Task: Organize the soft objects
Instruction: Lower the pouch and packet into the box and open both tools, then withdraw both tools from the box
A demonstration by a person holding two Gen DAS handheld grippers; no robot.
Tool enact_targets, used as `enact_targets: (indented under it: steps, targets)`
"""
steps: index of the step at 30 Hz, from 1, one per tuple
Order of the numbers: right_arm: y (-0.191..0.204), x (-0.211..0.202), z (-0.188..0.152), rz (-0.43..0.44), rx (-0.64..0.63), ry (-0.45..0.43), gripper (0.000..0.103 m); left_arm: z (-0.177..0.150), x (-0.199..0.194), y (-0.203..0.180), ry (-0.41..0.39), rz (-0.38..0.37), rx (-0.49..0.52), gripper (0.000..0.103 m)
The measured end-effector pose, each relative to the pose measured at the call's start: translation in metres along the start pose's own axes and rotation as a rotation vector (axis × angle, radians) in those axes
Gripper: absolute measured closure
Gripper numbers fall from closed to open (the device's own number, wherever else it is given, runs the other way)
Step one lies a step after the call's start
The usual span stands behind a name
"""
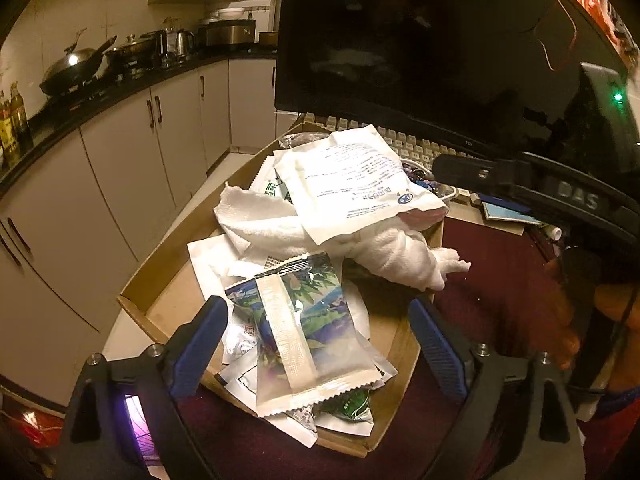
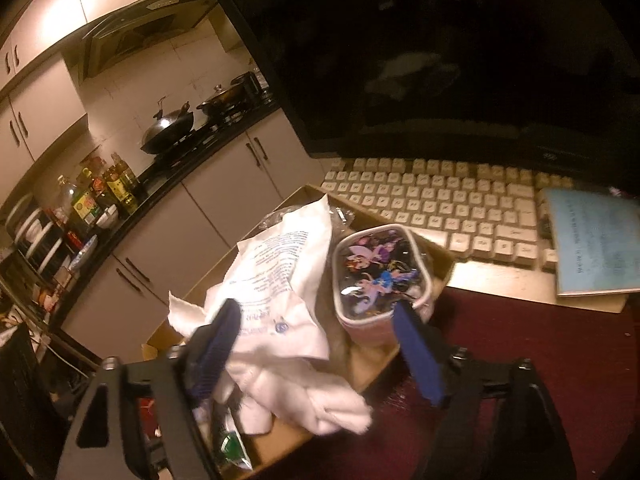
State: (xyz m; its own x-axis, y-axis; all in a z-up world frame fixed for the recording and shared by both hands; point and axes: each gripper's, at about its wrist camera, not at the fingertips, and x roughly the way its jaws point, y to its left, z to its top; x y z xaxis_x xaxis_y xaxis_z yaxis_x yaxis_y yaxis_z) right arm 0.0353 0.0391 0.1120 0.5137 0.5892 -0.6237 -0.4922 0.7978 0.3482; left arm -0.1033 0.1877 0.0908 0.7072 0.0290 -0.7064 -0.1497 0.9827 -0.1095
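Between the left gripper's (image 1: 320, 340) wide-spread fingers lies a snack packet (image 1: 308, 332) in the cardboard box (image 1: 160, 300). Right gripper (image 2: 316, 350), wide too, straddles the white towel (image 2: 304, 392).

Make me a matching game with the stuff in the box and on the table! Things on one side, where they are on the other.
Things:
1. white towel
2. leafy clear packet
3. cartoon pouch
4. blue booklet

Places:
A. lying on the keyboard's end
B. between the left gripper's open fingers
C. under the big white printed bag
D. at the cardboard box's corner nearest the keyboard

Pairs: 1-C, 2-B, 3-D, 4-A
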Motion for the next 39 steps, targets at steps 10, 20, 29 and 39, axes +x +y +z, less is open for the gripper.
enact_targets:
  steps: [10,20,29,39]
  targets:
    - [0.000,-0.027,-0.015,-0.079,-0.024,0.003,0.003,-0.005,-0.014,-0.013,-0.055,0.134,0.076,0.001]
    - [0.003,-0.044,-0.031,-0.103,-0.056,0.020,0.001,-0.018,-0.021,-0.018,-0.059,0.189,0.122,0.000]
    - [0.009,-0.048,-0.035,-0.105,-0.061,0.019,0.001,-0.019,-0.032,-0.009,-0.073,0.210,0.090,0.000]
    - [0.015,-0.055,-0.038,-0.104,-0.071,0.011,0.001,-0.019,-0.040,-0.009,-0.083,0.235,0.073,0.000]
